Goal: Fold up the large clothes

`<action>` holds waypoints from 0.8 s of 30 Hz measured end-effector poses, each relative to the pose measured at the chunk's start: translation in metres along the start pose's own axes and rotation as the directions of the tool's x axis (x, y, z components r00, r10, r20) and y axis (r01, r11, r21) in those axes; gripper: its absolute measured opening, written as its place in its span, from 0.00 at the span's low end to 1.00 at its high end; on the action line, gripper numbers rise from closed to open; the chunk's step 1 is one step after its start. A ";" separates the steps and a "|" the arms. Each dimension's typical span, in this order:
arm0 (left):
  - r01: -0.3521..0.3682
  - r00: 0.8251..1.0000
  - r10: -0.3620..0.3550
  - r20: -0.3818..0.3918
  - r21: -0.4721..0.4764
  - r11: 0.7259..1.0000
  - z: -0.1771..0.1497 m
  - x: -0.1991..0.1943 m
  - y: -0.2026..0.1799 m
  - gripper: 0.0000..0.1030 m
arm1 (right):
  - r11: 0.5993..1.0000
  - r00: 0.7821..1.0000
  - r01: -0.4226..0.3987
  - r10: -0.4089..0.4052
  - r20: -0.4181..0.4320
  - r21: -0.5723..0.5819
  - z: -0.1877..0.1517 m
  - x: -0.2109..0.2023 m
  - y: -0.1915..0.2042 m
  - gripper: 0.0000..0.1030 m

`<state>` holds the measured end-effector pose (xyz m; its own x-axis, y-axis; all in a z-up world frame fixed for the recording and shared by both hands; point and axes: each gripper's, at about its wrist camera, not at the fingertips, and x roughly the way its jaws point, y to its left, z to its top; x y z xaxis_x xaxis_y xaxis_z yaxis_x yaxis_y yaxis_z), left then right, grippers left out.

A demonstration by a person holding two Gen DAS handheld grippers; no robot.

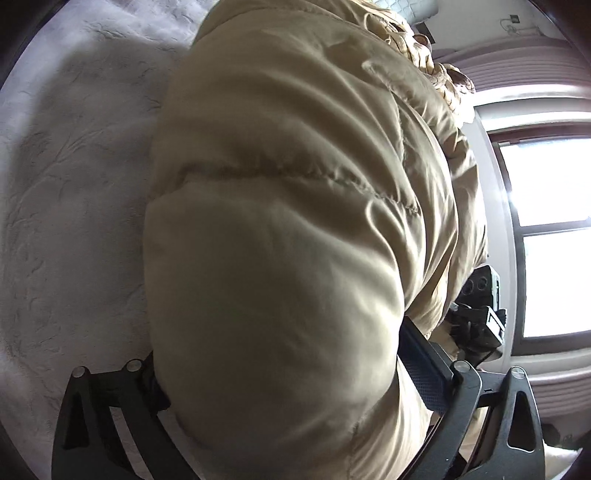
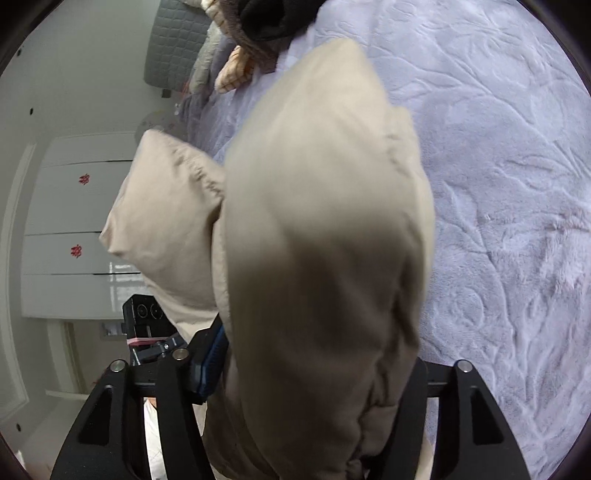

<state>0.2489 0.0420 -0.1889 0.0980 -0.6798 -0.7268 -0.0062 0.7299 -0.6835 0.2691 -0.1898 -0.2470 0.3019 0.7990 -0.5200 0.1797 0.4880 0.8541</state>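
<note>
Beige puffer jacket (image 1: 280,229) clamped btwn 2 grippers' jaws, above bedspread (image 2: 509,192)

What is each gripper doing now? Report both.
Left gripper: shut on the beige puffer jacket.
Right gripper: shut on the same jacket.

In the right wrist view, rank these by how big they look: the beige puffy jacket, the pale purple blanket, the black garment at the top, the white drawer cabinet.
1. beige puffy jacket, though it is closest to the lens, so roughly level with
2. pale purple blanket
3. white drawer cabinet
4. black garment
</note>
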 end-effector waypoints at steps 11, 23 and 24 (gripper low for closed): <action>-0.306 0.930 0.278 0.243 0.089 0.948 0.019 -0.049 -0.049 0.77 | 0.966 0.969 0.233 -0.219 0.118 -0.113 -0.036 -0.082 0.042 0.65; -0.420 0.886 0.318 0.337 0.291 0.860 0.066 -0.016 -0.128 0.53 | 0.874 0.907 0.415 -0.418 0.045 -0.255 -0.119 -0.050 0.069 0.09; -0.431 0.884 0.332 0.331 0.299 0.851 0.067 -0.008 -0.133 0.53 | 0.861 0.892 0.447 -0.449 0.051 -0.245 -0.124 -0.046 0.062 0.09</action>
<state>0.3157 -0.0448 -0.0881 0.4136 -0.3350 -0.8466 0.2501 0.9359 -0.2481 0.1499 -0.1533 -0.1708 0.2362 0.4763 -0.8470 0.0602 0.8628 0.5020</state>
